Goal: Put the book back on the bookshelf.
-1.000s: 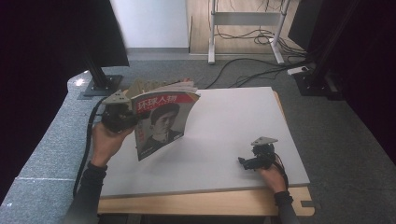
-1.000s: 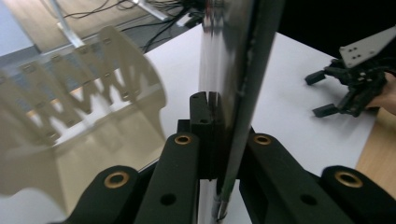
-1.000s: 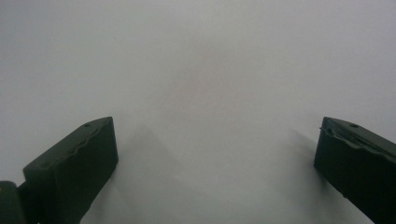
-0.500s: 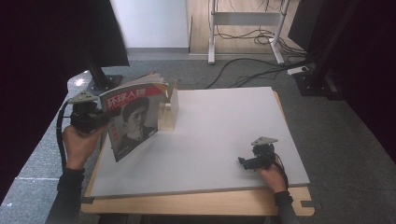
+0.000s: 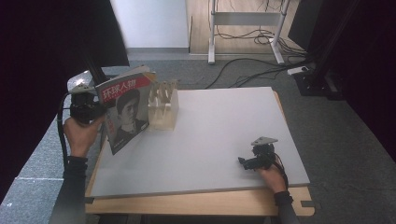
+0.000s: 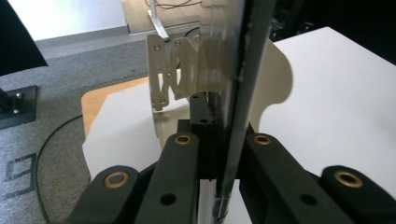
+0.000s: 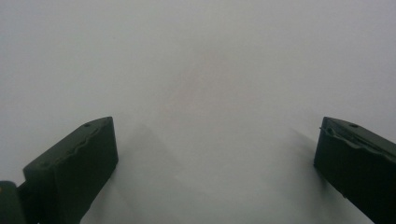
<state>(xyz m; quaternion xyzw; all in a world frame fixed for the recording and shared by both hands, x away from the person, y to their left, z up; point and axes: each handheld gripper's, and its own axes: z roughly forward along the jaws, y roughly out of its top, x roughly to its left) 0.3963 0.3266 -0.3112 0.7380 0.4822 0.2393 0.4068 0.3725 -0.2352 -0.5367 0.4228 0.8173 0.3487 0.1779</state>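
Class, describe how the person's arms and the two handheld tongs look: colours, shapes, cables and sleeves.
Both forearms wear dark long sleeves. The left tongs are black, with a black cable looping down beside the arm. Their linkage arms carry brass-coloured rivets. The right tongs are black too, topped by a grey three-cornered plate; their pads are blocky with ridged inner faces.

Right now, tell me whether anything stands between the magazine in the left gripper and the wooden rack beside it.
Nothing visible does. The left gripper is shut on the magazine, held upright at the table's left edge. The wooden rack stands just right of it, with bare tabletop between them. The right gripper rests far off, open.
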